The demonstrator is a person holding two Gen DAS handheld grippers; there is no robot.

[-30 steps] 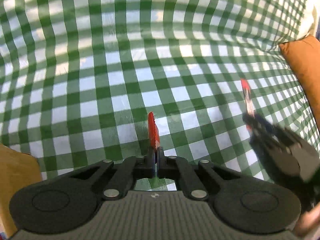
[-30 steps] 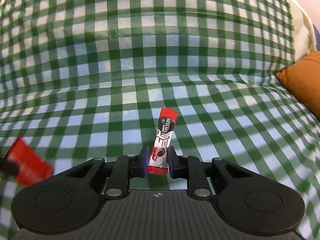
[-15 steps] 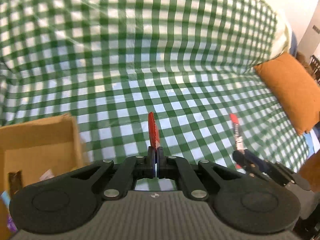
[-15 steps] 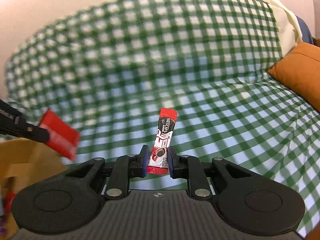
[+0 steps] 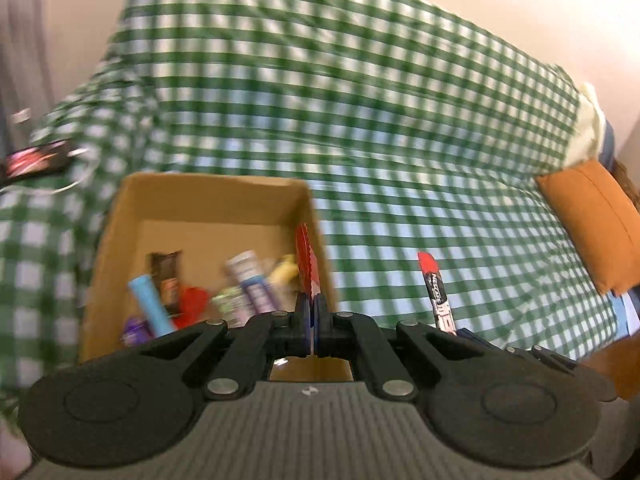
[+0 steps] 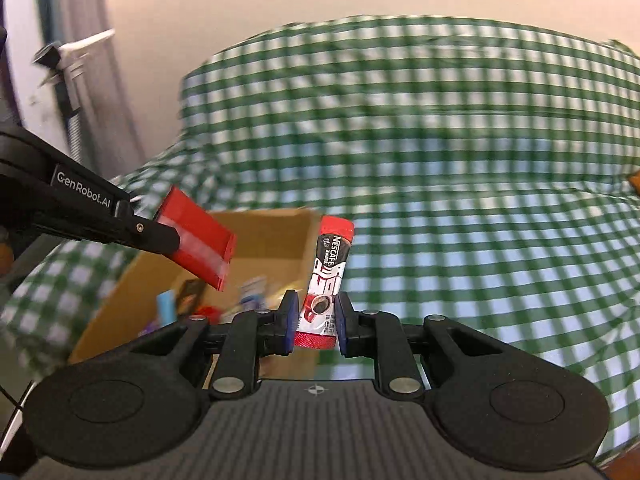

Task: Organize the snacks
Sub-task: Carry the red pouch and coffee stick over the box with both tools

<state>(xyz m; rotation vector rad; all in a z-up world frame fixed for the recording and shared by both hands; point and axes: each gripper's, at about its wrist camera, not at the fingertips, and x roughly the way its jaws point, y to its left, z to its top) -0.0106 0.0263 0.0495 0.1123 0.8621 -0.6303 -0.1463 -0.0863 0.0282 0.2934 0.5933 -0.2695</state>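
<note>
The red packet (image 5: pixel 307 264) is pinched by its lower edge in the left gripper (image 5: pixel 311 316), its fingers closed flat on it so the thin sachet stands edge-on, and it hangs over the near right corner of the box (image 5: pixel 208 196), which looks like the spot to let it drop. From the right wrist view the same packet (image 6: pixel 198 238) shows its broad face, tilted down toward the opening. The coffee stick (image 6: pixel 326 280) stands upright in the right gripper (image 6: pixel 314 322), fingers closed on its lower end, held just right of the box (image 6: pixel 276 236), seemingly waiting its turn. Inside the box lie other snacks (image 5: pixel 240 284), blurred, a blue tube and purple wrappers among them. The box sits on a sofa under a green checked cover (image 5: pixel 400 160), with an orange cushion (image 5: pixel 592 220) far right.
</note>
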